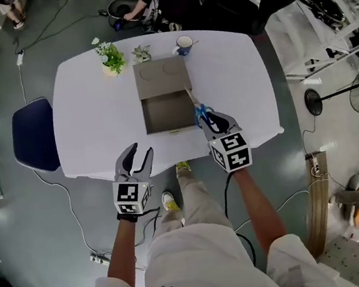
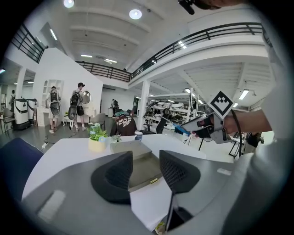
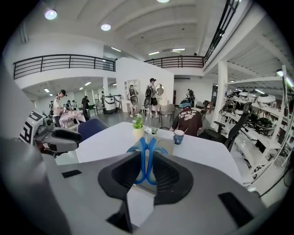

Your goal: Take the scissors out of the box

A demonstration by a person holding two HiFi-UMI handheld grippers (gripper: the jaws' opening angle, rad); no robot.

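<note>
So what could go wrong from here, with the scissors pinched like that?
The right hand-held gripper pinches only the blue handle loops of the scissors, so they might swivel or slip out and drop.
The blades point over the box's right edge; a careless swing could snag its wall.
The left hand-held gripper is open and empty, off to the side, so it likely couldn't catch a fall.

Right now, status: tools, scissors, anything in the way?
Right tool shut on scissors by the blue handles, over the open box's right edge. Left tool open, empty. Nothing in the way.
</note>
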